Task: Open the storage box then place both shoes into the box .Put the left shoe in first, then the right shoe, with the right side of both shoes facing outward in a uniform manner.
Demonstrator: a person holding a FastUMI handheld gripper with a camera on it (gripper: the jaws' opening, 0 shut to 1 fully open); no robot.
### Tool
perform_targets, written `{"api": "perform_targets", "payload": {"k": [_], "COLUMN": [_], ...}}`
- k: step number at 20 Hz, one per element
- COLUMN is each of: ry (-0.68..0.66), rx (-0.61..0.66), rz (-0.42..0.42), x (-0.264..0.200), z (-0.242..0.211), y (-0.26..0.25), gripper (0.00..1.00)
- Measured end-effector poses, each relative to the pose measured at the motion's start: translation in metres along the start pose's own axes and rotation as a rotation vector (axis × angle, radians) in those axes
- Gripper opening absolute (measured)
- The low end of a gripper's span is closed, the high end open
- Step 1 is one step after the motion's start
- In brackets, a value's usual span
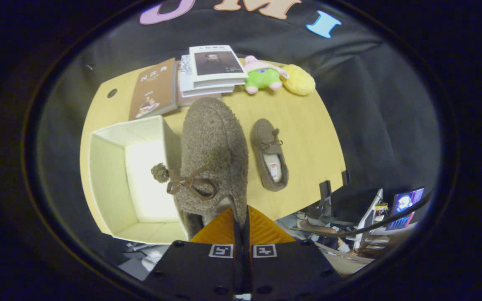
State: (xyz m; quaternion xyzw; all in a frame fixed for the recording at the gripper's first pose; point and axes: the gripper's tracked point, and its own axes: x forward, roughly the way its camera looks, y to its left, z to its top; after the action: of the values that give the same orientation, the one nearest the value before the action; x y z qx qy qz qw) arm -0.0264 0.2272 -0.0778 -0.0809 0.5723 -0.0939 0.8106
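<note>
Even overhead light; wooden table [308,138] and white storage box [111,175] interior bright, slightly washed out, booth wall dim. Soft shadow beside the held fuzzy slipper [214,154]. Fisheye bends table edges; the rim darkens and softens

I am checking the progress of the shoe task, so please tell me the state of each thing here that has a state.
Gripper: shut on the held shoe's heel rim.
Held shoe: lifted, toe pointing away, beside the storage box.
Storage box: open, nothing inside.
Second shoe: lying flat on the table, untouched.
Books: closed, stacked at the table's far edge.
Plush toys: lying beside the books.
</note>
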Motion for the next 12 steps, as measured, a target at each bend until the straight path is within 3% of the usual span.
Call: {"api": "perform_targets", "payload": {"k": [4, 12], "ry": [-0.014, 0.098], "rx": [-0.037, -0.106], "rz": [0.110, 0.167], "x": [-0.012, 0.040], "z": [-0.001, -0.032], "y": [0.080, 0.173], "gripper": [0.03, 0.03]}}
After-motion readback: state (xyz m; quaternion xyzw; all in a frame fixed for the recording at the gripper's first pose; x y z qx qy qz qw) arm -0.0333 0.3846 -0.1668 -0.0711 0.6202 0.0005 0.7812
